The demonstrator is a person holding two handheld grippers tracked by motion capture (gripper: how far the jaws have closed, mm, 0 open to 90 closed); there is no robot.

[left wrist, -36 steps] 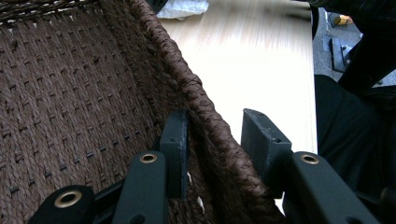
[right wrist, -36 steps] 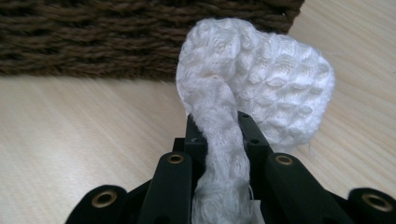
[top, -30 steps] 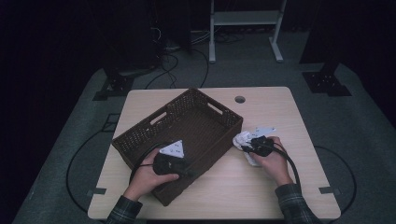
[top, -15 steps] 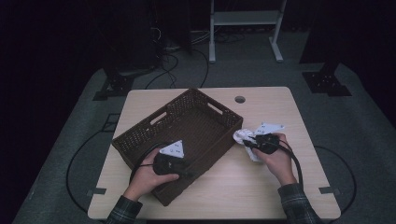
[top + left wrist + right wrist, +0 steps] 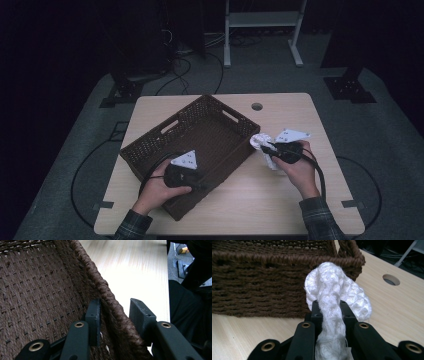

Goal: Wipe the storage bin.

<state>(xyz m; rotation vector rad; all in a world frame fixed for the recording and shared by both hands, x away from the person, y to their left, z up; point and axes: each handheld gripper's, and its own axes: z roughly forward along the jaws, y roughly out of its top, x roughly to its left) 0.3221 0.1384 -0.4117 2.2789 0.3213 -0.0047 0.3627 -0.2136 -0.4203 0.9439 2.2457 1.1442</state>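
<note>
The right gripper [image 5: 329,307] had its jaws clamped on a white cloth [image 5: 337,290] — a soft, bobbled knit bunched into a loose knot — and held it just off the table [image 5: 280,200], close beside the near corner of the basket [image 5: 150,146]. The left gripper [image 5: 115,315] straddled the basket's wall, one jaw inside and one outside, closed on the thick braided rim to steady it.

To do this step well, the cloth would likely need to clear the rim before moving across — its trailing end hung below the jaws and could snag on the coarse weave. The left grip should stay firm, since a light woven basket slides easily on smooth pale wood.

The basket was dark brown, rectangular, stiffly plaited, with cut-out handles in its sides; the cloth was limp and would sag wherever released.
</note>
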